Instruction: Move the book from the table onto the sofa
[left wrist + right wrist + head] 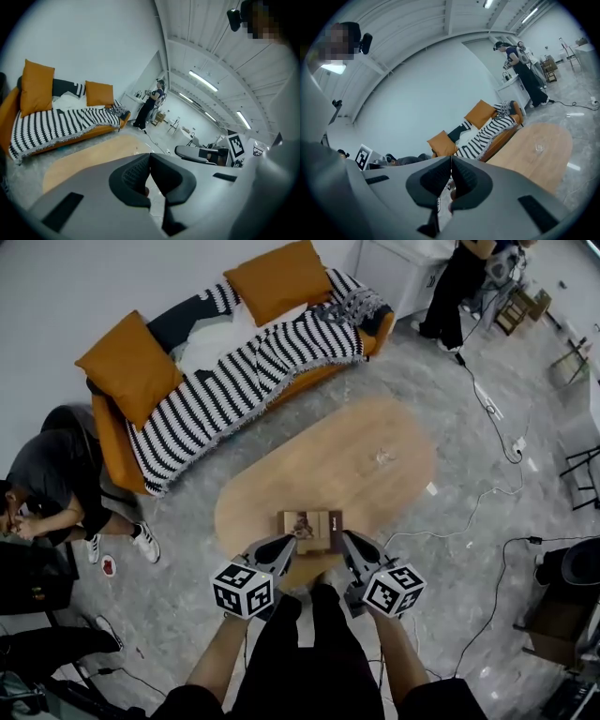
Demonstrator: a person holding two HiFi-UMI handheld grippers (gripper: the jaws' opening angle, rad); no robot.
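Observation:
A small brown book [310, 529] lies flat near the near edge of the oval wooden table [356, 460]. My left gripper [288, 541] is shut and empty, its tip at the book's left edge. At the book's right edge my right gripper [347, 538] is also shut with nothing in it. Whether either tip touches the book I cannot tell. Beyond the table stands the orange sofa [117, 442], draped with a striped blanket [234, 381]. In the left gripper view the shut left gripper [150, 154] hides the book, with the table [89, 157] and sofa [61, 124] ahead. The right gripper [451, 158] likewise faces the sofa [487, 133].
A person [52, 484] sits on the floor left of the sofa. Another person [457, 287] stands by a white cabinet [398, 268] at the back right. Cables [487, 493] trail over the grey floor right of the table, and dark equipment [567, 601] stands at the right edge.

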